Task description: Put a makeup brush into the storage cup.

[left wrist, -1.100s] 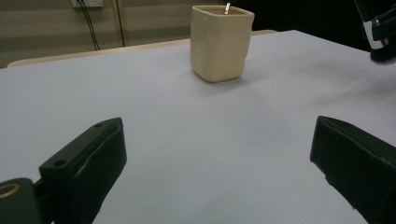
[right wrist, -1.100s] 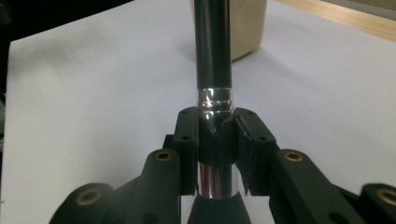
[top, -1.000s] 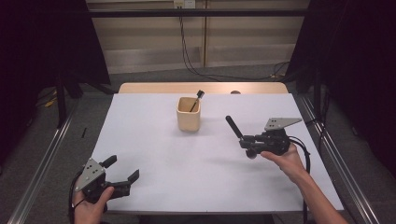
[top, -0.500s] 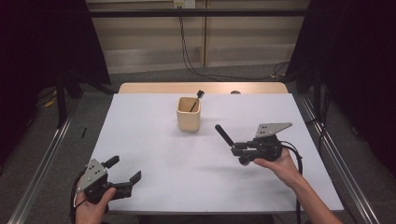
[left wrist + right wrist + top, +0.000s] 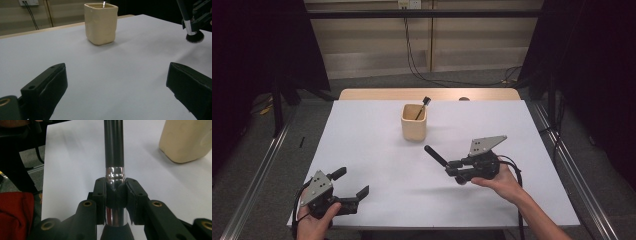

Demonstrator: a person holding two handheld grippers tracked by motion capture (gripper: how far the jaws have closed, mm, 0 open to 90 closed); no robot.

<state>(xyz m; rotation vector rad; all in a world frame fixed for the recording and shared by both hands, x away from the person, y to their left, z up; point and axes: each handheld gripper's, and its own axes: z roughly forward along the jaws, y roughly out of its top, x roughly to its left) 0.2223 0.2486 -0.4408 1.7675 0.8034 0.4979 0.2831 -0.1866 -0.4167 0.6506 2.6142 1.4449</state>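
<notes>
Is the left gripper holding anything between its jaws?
No: in the left gripper view the left gripper has its jaws wide apart with just bare white table between them.

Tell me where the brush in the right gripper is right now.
In the high view the brush is clamped in the right gripper, right of the table's centre, its handle pointing up-left toward the cup, which holds another brush.
</notes>
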